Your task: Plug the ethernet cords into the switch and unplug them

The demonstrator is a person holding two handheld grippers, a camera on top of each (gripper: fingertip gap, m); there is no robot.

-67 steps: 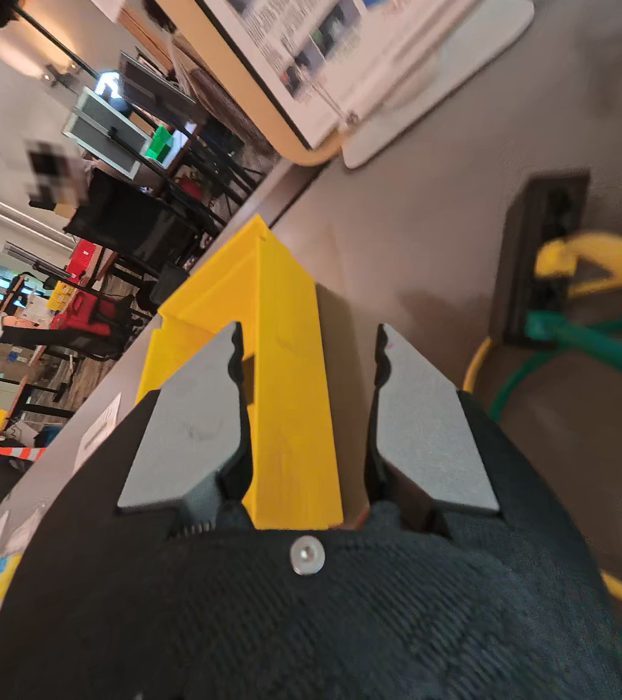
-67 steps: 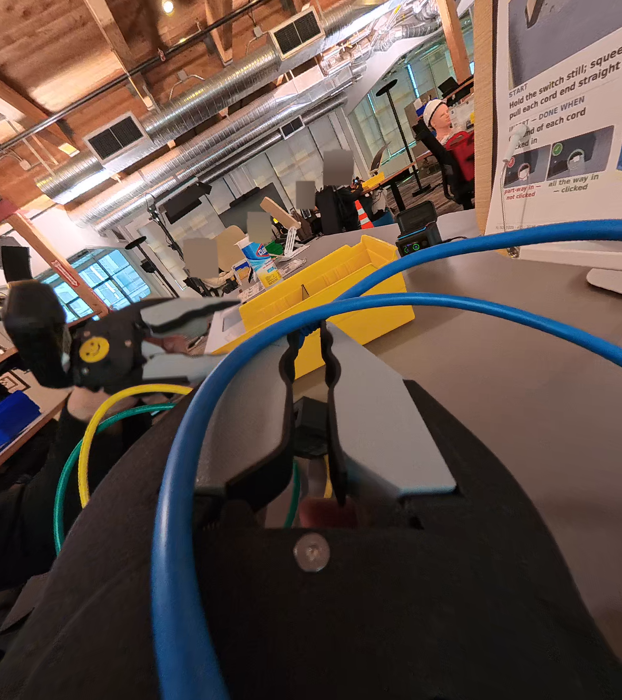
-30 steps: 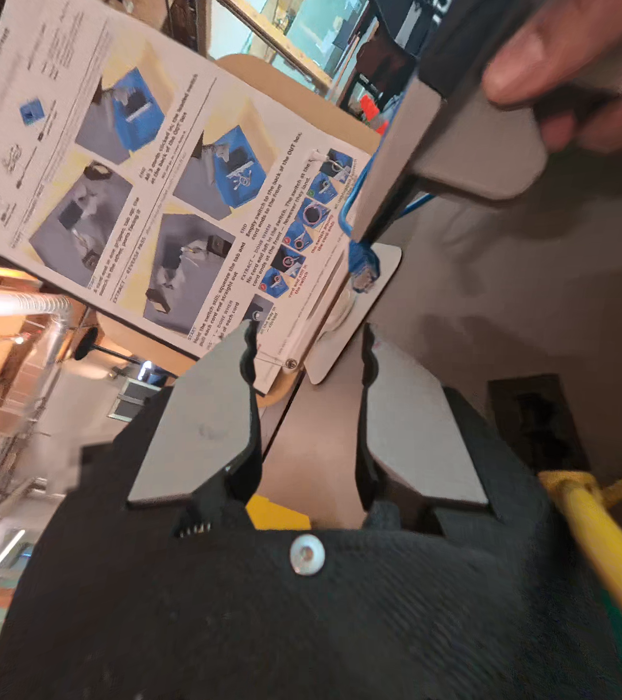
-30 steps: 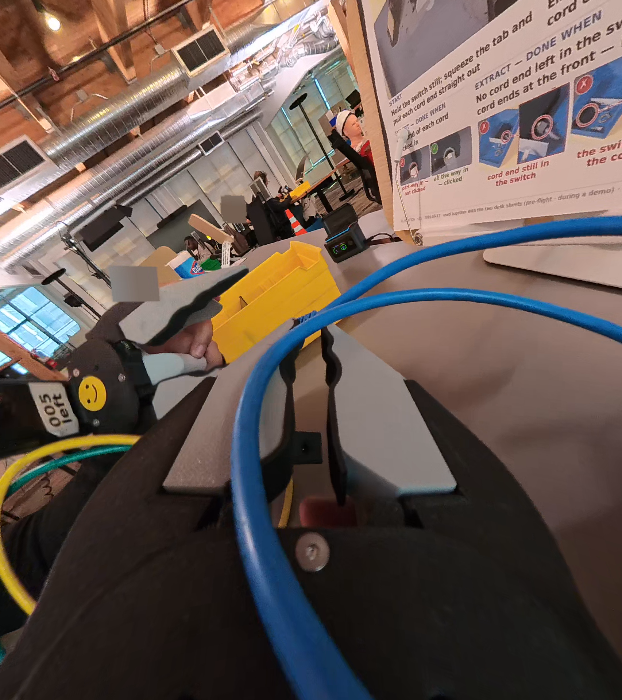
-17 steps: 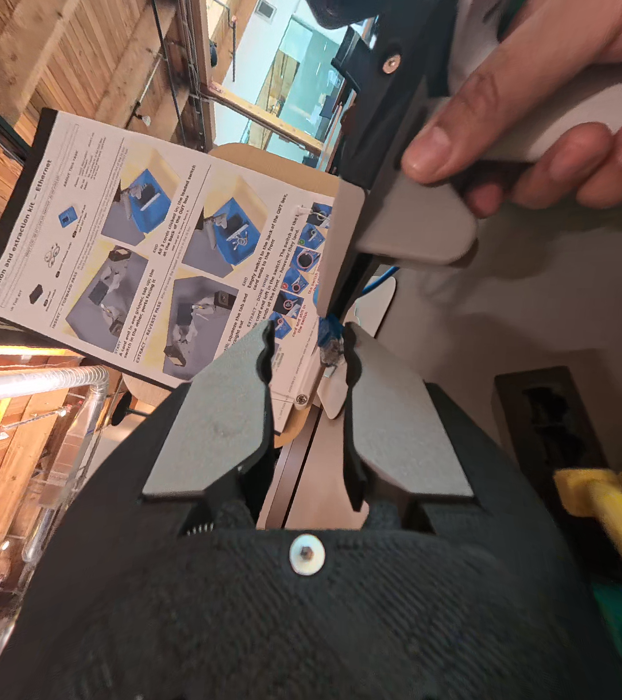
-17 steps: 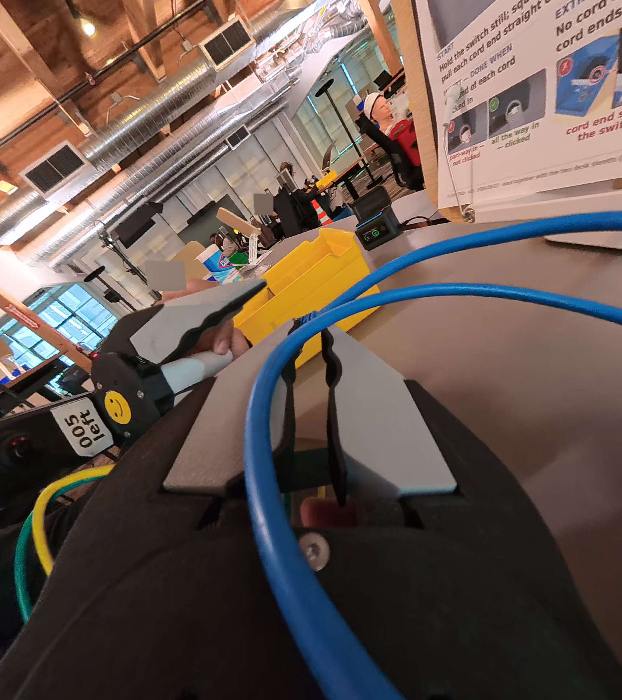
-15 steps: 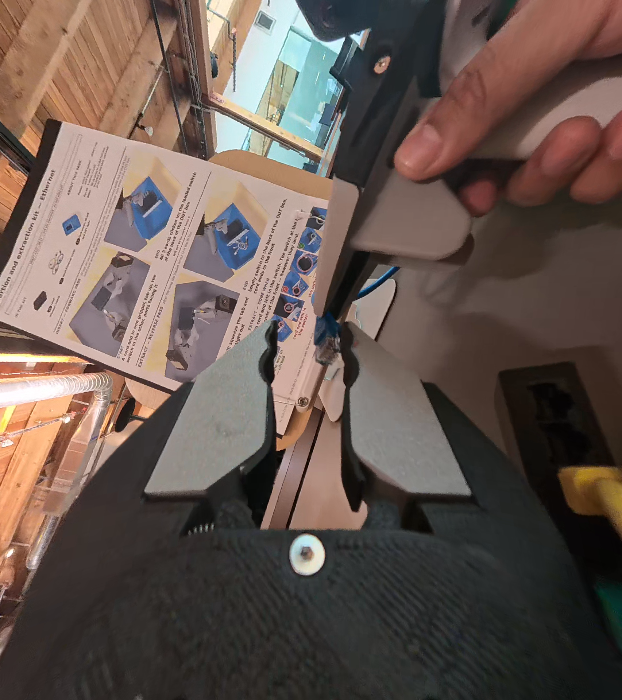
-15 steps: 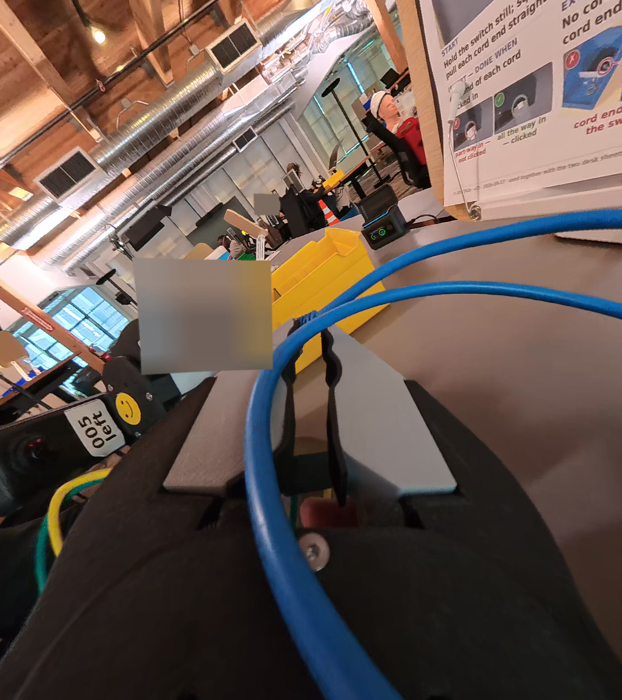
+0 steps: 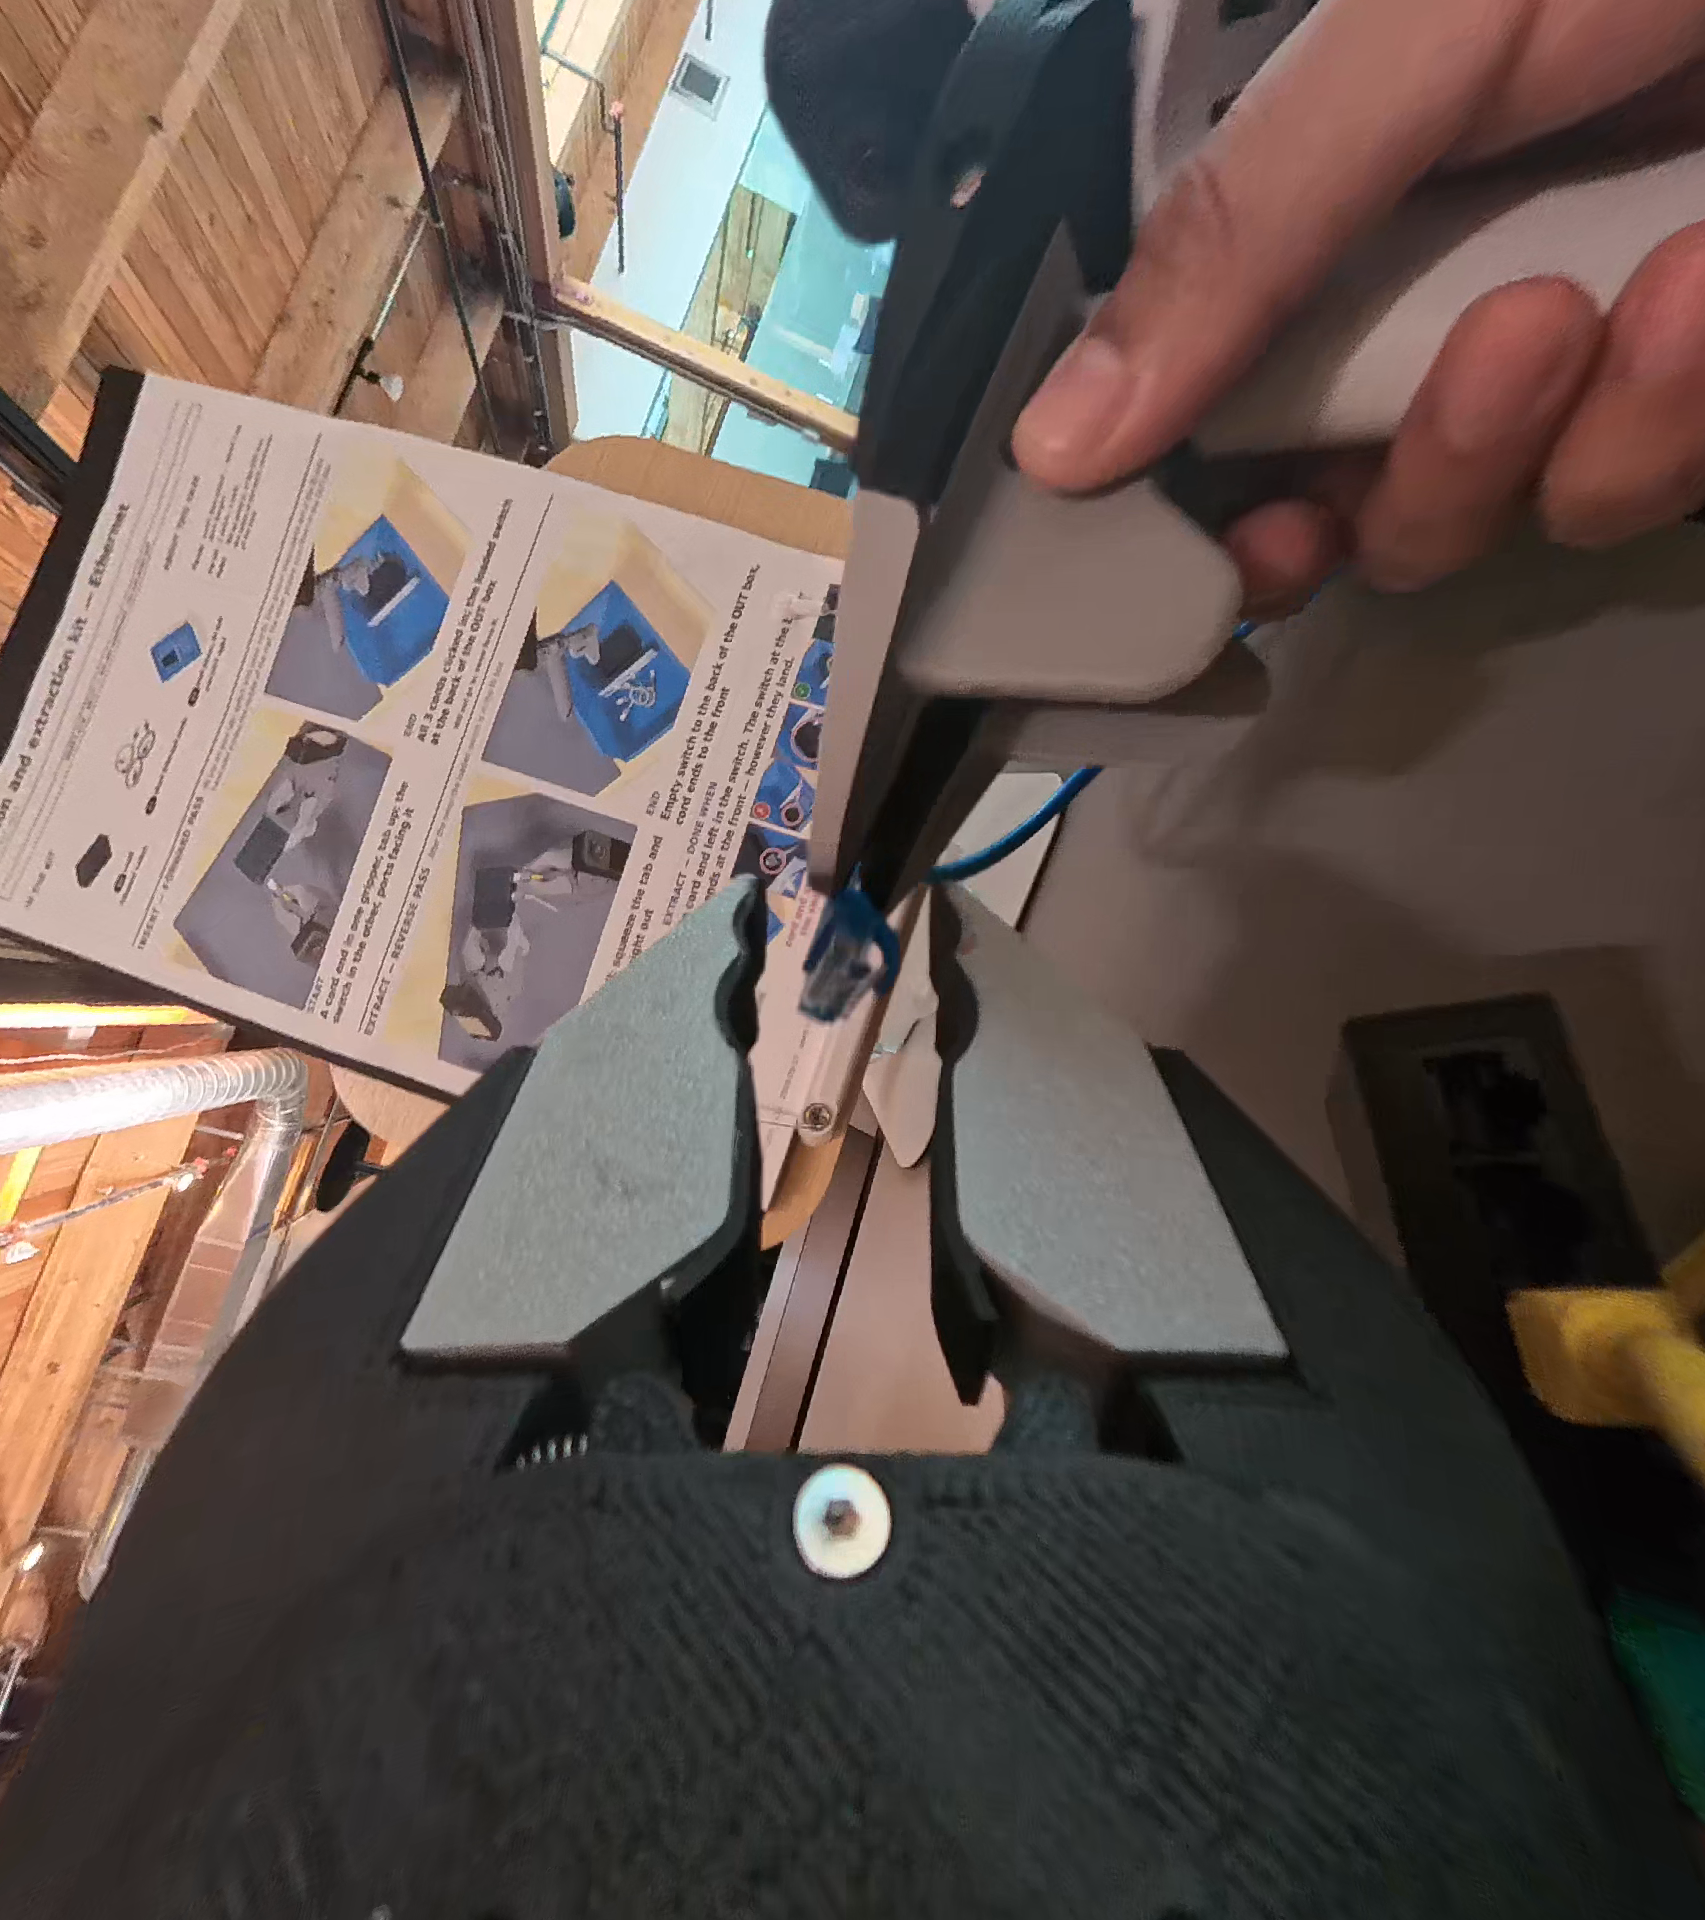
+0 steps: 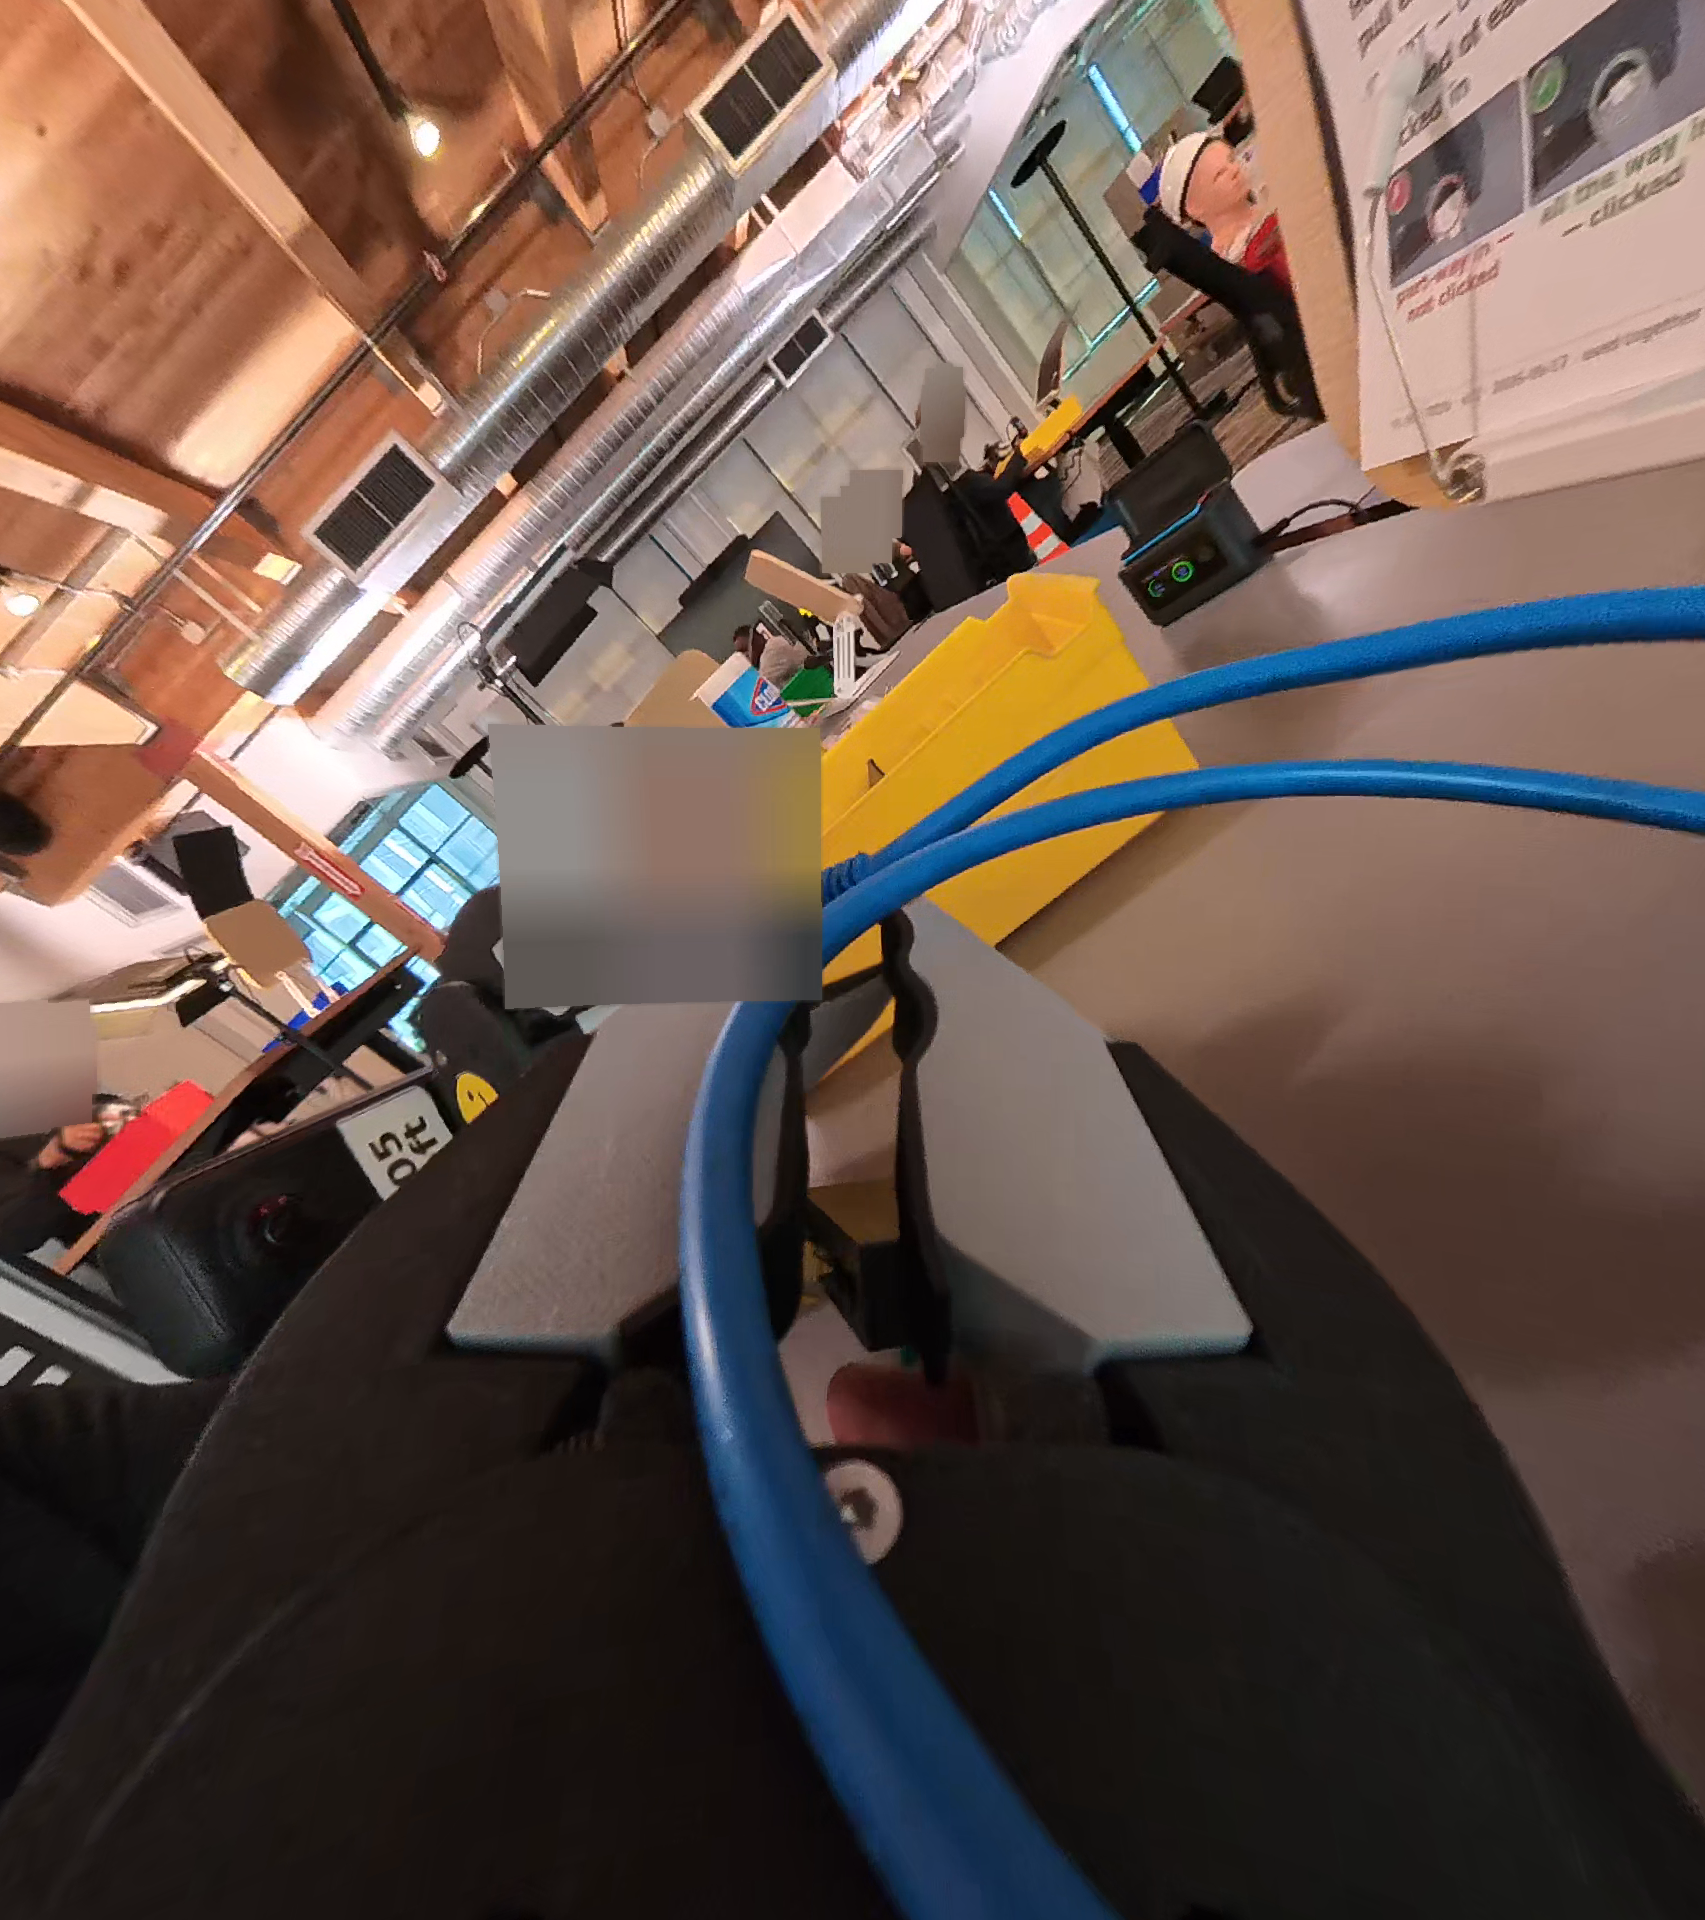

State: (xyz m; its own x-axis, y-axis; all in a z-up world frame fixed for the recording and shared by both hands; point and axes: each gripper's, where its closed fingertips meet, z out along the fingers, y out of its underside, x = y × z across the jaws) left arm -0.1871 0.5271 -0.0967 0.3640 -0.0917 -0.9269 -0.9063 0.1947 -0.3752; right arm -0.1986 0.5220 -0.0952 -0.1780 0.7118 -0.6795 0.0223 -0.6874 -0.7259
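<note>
Right claw pinches blue cord, plug dangling centre-frame between spread left claw: handover, likely.

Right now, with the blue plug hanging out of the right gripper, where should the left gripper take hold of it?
Grip the blue plug across its two flat sides, on the body just below the right gripper tips. It hangs between the open left gripper fingers already, so closing from either side should catch it, probably leaving the contact end free toward the switch.
</note>
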